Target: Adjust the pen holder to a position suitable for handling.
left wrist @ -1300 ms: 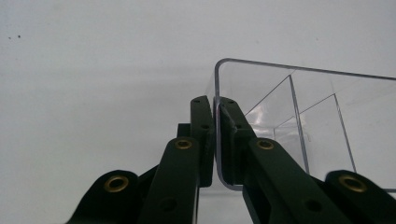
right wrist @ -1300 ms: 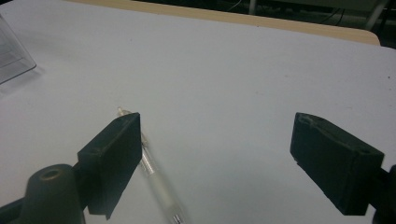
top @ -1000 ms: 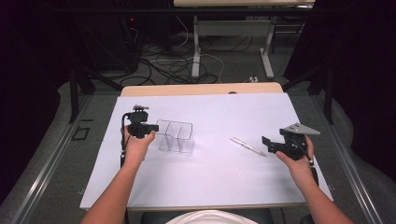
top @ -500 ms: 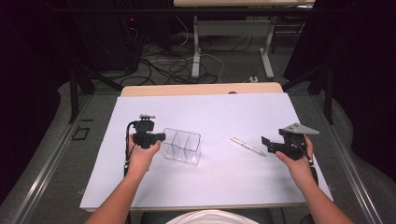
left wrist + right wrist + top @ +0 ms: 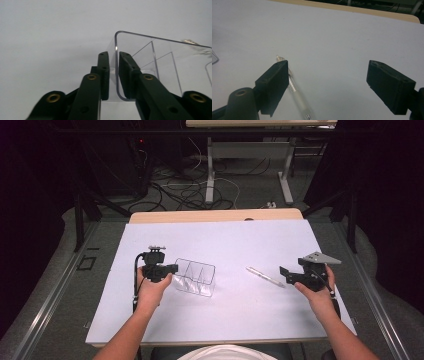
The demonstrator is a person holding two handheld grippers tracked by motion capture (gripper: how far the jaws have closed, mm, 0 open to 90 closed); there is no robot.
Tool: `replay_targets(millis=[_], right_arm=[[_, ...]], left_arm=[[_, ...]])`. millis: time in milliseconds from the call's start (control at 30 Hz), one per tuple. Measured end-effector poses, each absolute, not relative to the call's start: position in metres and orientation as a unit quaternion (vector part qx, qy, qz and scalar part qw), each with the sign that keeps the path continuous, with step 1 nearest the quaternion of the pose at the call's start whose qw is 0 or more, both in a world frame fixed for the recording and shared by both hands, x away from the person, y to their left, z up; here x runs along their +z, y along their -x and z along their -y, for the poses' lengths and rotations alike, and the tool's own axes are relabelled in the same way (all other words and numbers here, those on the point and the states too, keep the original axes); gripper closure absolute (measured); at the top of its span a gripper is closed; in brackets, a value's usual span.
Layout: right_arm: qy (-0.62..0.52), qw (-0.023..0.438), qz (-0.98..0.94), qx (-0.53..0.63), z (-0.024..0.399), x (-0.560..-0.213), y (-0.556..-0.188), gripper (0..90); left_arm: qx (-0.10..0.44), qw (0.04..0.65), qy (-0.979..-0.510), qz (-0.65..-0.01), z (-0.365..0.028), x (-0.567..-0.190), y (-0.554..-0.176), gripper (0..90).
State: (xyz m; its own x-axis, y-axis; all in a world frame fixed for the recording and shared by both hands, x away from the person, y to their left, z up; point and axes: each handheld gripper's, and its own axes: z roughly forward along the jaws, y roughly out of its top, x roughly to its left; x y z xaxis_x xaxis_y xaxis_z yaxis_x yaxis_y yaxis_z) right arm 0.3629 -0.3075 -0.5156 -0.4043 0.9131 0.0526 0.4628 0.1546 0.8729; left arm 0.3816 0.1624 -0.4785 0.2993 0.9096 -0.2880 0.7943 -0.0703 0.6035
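A clear plastic box [image 5: 196, 277] with inner dividers lies tipped on the white table [image 5: 240, 315], left of centre. My left gripper [image 5: 175, 269] is at its left end. In the left gripper view the box's thin wall [image 5: 116, 62] stands between the jaws of this gripper [image 5: 113, 53]. The jaws have just been opening, and a narrow gap shows on each side of the wall. A clear pen [image 5: 265, 276] lies right of centre. My right gripper [image 5: 284, 276] stands wide open just right of it; in its own view the pen [image 5: 295, 92] passes by the left jaw of the gripper [image 5: 328, 65].
The table's wooden far edge [image 5: 215, 215] borders a dark floor with cables and desk legs [image 5: 210, 175]. Bare white surface lies between box and pen and along the near edge.
My left hand has moved nearer and a little right with the box, which has gone from upright to tipped over. The right hand and the pen have kept still.
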Motion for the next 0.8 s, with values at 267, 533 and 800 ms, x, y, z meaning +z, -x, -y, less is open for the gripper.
replay_targets(millis=[267,533,800], right_arm=[[-0.481,0.259,-0.713,0.44,0.307,-0.515,-0.363,17.3],[-0.477,0.257,-0.717,0.439,0.307,-0.515,-0.363,17.4],[-0.476,0.257,-0.717,0.439,0.306,-0.516,-0.363,17.4]], left_arm=[[0.102,0.389,-0.719,-0.566,-0.169,-0.468,-0.375,66.7],[0.132,0.401,-0.71,-0.564,-0.185,-0.466,-0.375,71.4],[0.112,0.382,-0.715,-0.574,-0.194,-0.481,-0.38,87.1]])
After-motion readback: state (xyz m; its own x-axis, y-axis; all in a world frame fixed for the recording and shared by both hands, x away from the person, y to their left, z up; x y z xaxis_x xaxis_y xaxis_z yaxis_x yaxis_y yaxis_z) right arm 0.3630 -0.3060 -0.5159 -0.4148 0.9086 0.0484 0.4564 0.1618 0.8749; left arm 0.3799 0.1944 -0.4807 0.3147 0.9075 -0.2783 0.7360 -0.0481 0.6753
